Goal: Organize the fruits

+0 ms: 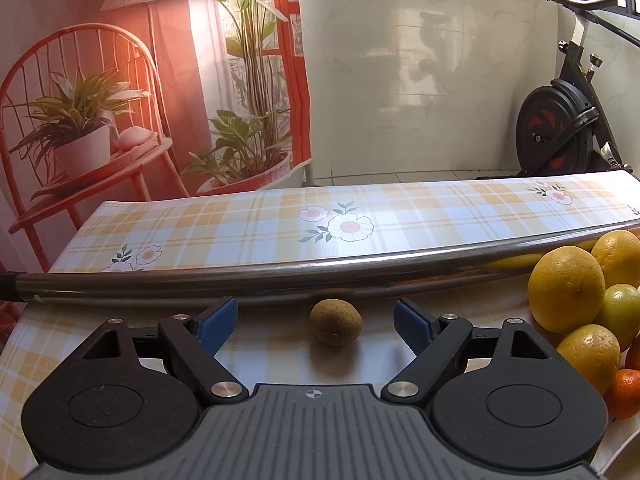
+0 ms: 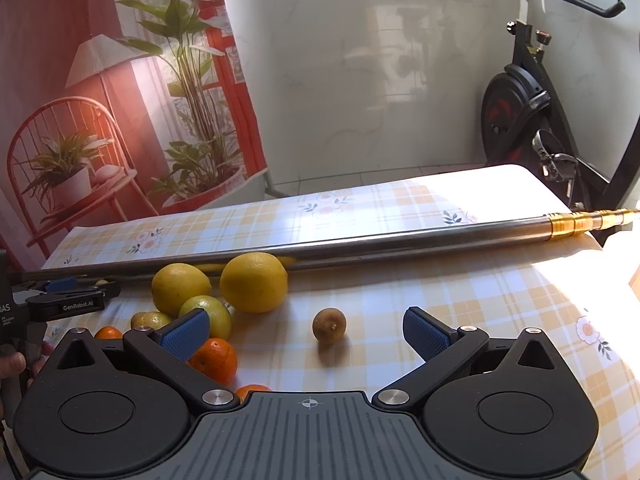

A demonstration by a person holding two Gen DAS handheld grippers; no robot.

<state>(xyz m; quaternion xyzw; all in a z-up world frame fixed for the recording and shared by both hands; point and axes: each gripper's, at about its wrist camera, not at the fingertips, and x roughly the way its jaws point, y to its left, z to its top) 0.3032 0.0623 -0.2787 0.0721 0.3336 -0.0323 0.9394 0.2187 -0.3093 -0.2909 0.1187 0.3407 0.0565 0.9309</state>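
A small brown fruit (image 1: 336, 322) lies on the checked tablecloth just ahead of my left gripper (image 1: 316, 322), which is open with the fruit between its blue pads and touching neither. To its right sits a pile of yellow citrus (image 1: 566, 292), a green one (image 1: 622, 310) and a small orange (image 1: 626, 394). In the right wrist view another small brown fruit (image 2: 329, 326) lies alone between the open fingers of my right gripper (image 2: 308, 334). The pile is to its left: large yellow citrus (image 2: 254, 282), a green fruit (image 2: 208, 314), small oranges (image 2: 214, 360).
A long steel pole (image 1: 280, 276) lies across the table behind the fruit; its brass end (image 2: 580, 220) reaches past the right edge. The left gripper's body (image 2: 64, 304) and a hand show at the far left. An exercise bike (image 2: 516, 116) stands beyond the table.
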